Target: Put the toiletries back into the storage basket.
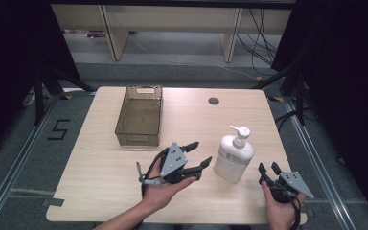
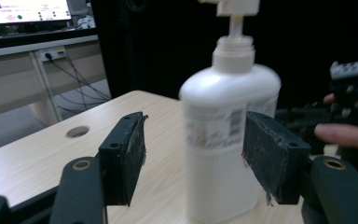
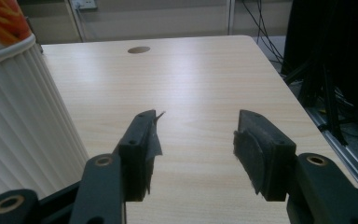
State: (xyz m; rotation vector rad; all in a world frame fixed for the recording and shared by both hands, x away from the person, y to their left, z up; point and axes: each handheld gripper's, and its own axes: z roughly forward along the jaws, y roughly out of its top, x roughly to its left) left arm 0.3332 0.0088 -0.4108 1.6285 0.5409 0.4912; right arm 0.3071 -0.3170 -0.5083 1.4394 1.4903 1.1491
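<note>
A white pump bottle (image 1: 234, 154) with a printed label stands upright on the wooden table (image 1: 105, 163), right of centre. My left gripper (image 1: 202, 152) lies tilted in the person's hand just left of the bottle, jaws open and pointing at it. In the left gripper view the bottle (image 2: 214, 140) stands just beyond the two pads (image 2: 126, 154), which do not touch it. My right gripper (image 1: 268, 166) rests near the front right edge, right of the bottle, open and empty. In the right gripper view (image 3: 196, 130) the bottle's ribbed white side (image 3: 23, 121) rises close at the left.
A brown see-through bin (image 1: 140, 115) stands at the back left of the table. A round cable hole (image 1: 213, 101) sits near the far edge. Beyond the bottle, the left gripper view catches the other gripper (image 2: 354, 88) and a finger. Dark curtains and stands flank the table.
</note>
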